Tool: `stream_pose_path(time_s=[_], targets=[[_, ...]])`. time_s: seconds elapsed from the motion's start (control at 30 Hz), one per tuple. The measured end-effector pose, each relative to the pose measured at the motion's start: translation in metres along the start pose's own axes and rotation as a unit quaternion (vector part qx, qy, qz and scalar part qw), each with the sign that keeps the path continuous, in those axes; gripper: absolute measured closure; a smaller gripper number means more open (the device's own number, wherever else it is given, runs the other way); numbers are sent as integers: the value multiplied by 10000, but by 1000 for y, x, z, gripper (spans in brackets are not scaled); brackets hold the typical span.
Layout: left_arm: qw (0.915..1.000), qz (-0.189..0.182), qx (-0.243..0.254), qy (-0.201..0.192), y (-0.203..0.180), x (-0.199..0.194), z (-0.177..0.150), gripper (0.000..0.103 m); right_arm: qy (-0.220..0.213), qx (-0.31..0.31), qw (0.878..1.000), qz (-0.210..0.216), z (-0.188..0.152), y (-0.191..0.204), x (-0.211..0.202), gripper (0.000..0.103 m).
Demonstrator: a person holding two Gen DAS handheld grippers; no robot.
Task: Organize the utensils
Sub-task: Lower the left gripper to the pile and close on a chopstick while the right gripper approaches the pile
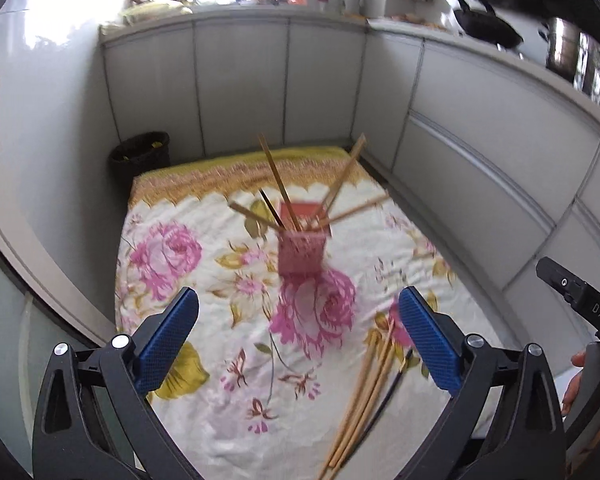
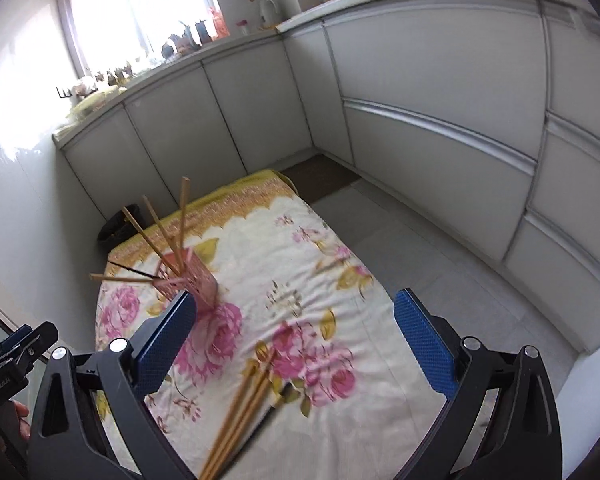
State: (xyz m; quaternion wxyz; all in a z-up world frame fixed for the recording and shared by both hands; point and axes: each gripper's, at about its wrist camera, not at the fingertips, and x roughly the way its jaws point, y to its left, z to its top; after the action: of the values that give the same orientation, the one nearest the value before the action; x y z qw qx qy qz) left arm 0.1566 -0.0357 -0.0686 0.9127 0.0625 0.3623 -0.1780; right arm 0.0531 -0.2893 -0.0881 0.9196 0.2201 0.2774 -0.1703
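A pink square holder stands on the flowered cloth with several wooden chopsticks and a dark one sticking out of it. A bundle of loose wooden chopsticks and one dark chopstick lie on the cloth nearer to me. My left gripper hovers over the cloth, open and empty, with the loose bundle by its right finger. My right gripper is open and empty above the bundle; the holder sits behind its left finger.
White cabinet fronts enclose the cloth at the back and right. A dark waste bin stands in the far left corner. A wok and steel pot sit on the counter. Grey floor tiles lie right of the cloth.
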Motion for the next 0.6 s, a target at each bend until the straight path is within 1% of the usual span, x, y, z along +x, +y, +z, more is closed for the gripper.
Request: stream_pose_path(time_s=[0.1, 0.13, 0.2, 0.27, 0.3, 0.37, 0.43, 0.5, 0.53, 0.57, 0.6], targets=[[9971, -91, 420, 629, -25, 34, -16, 7, 370, 163, 9989, -229, -33, -32, 16, 7], [9944, -106, 596, 861, -35, 46, -21, 7, 510, 212, 9980, -294, -44, -41, 23, 7], [9895, -99, 800, 1198, -50, 69, -27, 7, 804, 341, 9954, -400, -59, -56, 37, 7], [9844, -87, 878, 1526, -60, 91, -33, 8, 1087, 525, 9921, -343, -67, -67, 47, 7], [9817, -72, 872, 1693, -63, 103, -36, 9, 1154, 573, 9912, -303, -69, -68, 49, 7], [9741, -75, 845, 2096, -69, 126, -39, 23, 1194, 538, 9910, -290, -73, -67, 51, 7], [9654, -108, 764, 2492, -72, 152, -42, 30, 1257, 487, 9905, -268, -77, -66, 54, 7], [9597, -50, 691, 2722, -75, 172, -44, 33, 1426, 492, 9884, -189, -80, -66, 59, 7], [9583, 10, 693, 2773, -77, 179, -44, 37, 1492, 508, 9874, -155, -83, -67, 61, 7], [9569, 78, 694, 2820, -78, 186, -44, 44, 1556, 535, 9863, -118, -83, -67, 62, 7], [9554, 76, 681, 2871, -80, 192, -44, 46, 1624, 575, 9850, -59, -84, -67, 64, 7]])
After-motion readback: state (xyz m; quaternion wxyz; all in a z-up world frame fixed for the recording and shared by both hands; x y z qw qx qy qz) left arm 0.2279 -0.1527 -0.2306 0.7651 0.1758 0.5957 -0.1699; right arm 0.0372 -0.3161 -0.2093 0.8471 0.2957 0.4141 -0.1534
